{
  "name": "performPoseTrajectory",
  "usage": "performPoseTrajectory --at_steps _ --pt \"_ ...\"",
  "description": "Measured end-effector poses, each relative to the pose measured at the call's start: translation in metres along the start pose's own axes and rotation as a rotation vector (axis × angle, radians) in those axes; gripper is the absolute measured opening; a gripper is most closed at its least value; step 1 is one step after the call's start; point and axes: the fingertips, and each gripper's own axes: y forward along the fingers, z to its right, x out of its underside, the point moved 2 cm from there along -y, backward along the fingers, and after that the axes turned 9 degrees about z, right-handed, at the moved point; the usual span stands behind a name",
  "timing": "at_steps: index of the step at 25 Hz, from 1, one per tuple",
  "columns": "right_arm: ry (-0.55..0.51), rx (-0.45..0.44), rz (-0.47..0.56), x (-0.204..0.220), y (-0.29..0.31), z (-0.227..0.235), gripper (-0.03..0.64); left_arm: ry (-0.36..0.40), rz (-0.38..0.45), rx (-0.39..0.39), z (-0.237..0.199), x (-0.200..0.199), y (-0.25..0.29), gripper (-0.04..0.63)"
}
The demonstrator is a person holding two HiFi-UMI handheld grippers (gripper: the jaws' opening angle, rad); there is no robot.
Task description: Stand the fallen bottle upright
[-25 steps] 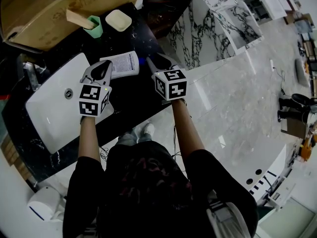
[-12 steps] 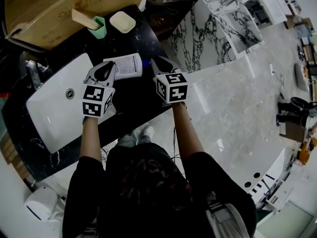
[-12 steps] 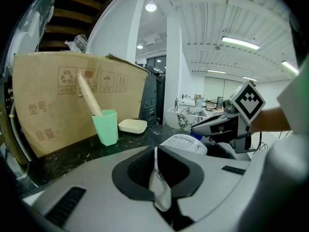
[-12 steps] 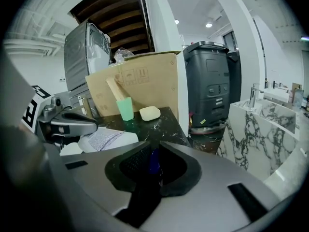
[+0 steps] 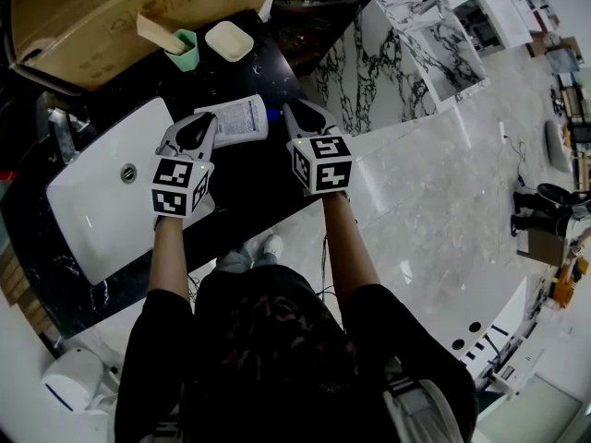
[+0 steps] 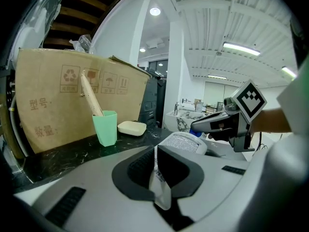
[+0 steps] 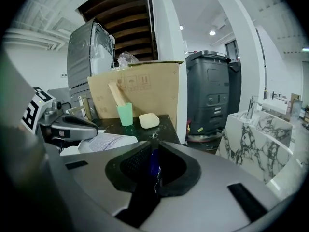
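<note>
The fallen bottle is white with a printed label and a blue cap. It lies on its side on the black counter, between my two grippers. My left gripper is shut on the bottle's flat white bottom end. My right gripper has just been closing and its pads now pinch the blue cap. The left gripper view shows the bottle's body running toward the right gripper.
A white sink with a faucet lies left of the bottle. Behind stand a green cup holding a wooden stick, a cream soap dish and a cardboard box. A marble block stands right of the counter.
The right gripper's jaws have narrowed around the blue cap. The bottle has shifted slightly to the right, and the left gripper keeps its hold.
</note>
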Motion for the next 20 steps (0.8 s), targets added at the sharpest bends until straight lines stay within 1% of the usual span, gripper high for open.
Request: performPoseTrajectory --at_steps 3,6,8,12,15,20 --pt "-0.028 0.005 0.012 -0.010 -0.005 0.001 0.061 -0.006 0.011 0.005 0.005 -0.001 0.000 0.018" --pt "-0.066 0.001 0.031 -0.025 -0.010 0.001 0.061 -0.038 0.032 0.007 0.007 -0.003 0.000 0.020" --pt "-0.098 -0.006 0.045 -0.037 -0.013 -0.003 0.063 -0.044 0.040 0.002 0.007 -0.004 -0.001 0.018" --pt "-0.135 -0.030 0.072 -0.056 -0.016 -0.013 0.064 -0.045 0.047 -0.010 0.006 -0.005 -0.003 0.018" --pt "-0.161 -0.053 0.091 -0.067 -0.018 -0.023 0.066 -0.058 0.052 -0.019 0.003 -0.005 -0.008 0.019" --pt "-0.236 -0.089 0.112 -0.085 -0.019 -0.043 0.067 -0.080 0.058 -0.035 -0.003 -0.004 -0.016 0.023"
